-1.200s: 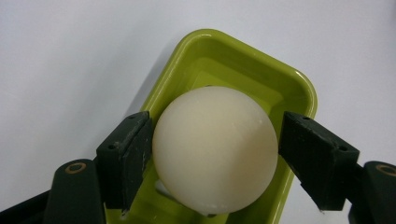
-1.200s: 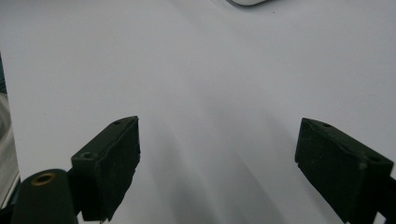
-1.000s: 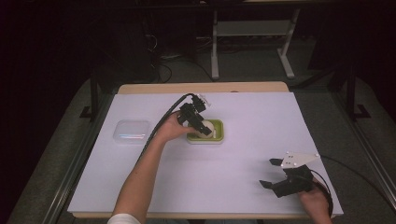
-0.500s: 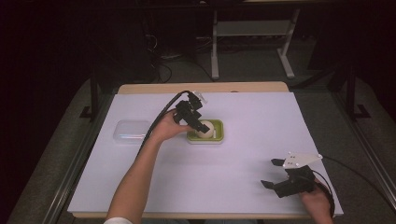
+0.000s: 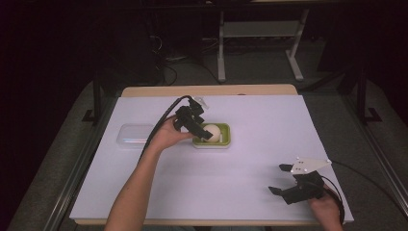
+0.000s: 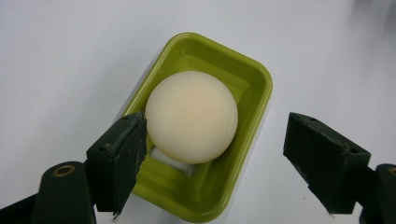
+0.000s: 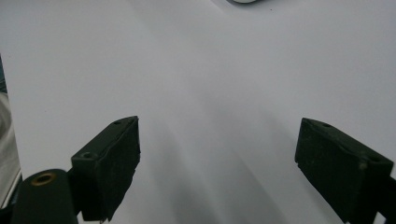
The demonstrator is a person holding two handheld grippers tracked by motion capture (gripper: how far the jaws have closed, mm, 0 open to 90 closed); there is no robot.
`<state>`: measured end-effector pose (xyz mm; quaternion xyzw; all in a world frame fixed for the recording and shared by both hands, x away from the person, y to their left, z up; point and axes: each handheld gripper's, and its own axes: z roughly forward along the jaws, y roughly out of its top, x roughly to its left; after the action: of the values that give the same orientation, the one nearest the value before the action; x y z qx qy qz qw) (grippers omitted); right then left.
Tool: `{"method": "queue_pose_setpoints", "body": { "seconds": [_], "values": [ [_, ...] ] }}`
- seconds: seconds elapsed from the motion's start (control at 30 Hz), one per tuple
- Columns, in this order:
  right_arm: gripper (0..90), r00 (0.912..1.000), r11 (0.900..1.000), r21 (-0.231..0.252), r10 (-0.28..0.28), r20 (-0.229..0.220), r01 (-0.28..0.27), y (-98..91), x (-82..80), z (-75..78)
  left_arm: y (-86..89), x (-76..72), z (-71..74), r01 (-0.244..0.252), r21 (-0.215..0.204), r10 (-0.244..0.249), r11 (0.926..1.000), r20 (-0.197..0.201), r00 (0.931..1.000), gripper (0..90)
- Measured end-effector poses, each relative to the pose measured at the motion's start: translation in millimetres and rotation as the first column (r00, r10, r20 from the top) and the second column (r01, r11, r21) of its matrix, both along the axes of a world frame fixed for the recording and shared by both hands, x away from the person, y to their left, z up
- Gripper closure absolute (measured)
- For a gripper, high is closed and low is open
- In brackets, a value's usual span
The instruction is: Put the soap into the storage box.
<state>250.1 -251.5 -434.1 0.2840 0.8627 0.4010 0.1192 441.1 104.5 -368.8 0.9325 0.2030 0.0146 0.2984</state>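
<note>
Now the left hand-held gripper [image 6: 212, 163] has spread wide around the ball [image 6: 191, 123]

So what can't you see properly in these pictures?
- Left gripper view: the white bit under the cream ball; the ball hides most of it.
- Same view: the green dish's near corner, behind the left tongs.
- High view: the clear lid, too small for detail.

Cream ball [image 6: 191, 122]; lime-green tray [image 6: 254, 79]; white table [image 5: 269, 125].
</note>
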Motion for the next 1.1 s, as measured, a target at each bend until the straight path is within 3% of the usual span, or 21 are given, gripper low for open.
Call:
{"method": "queue_pose_setpoints", "body": {
  "seconds": [0.13,0.67,1.1],
  "values": [
    [13.3,1.0,1.0,-0.006,-0.004,-0.003,0.004,-1.0,1.2,-1.2,1.7,-4.3,0.7,0.018,0.019,-0.018,0.9997,-0.003,0.9998,20.8],
    [13.4,1.0,0.9999,-0.012,-0.005,-0.007,0.004,0.1,3.9,-2.7,12.9,-24.1,3.7,0.001,-0.02,-0.001,0.9998,0.002,1.0,20.5],
    [13.4,0.9999,0.9998,-0.018,-0.005,-0.009,0.005,3.5,4.5,-2.6,32.9,-38.0,-9.0,-0.03,-0.029,0.029,0.9991,-0.018,0.9994,20.6]
  ]
}}
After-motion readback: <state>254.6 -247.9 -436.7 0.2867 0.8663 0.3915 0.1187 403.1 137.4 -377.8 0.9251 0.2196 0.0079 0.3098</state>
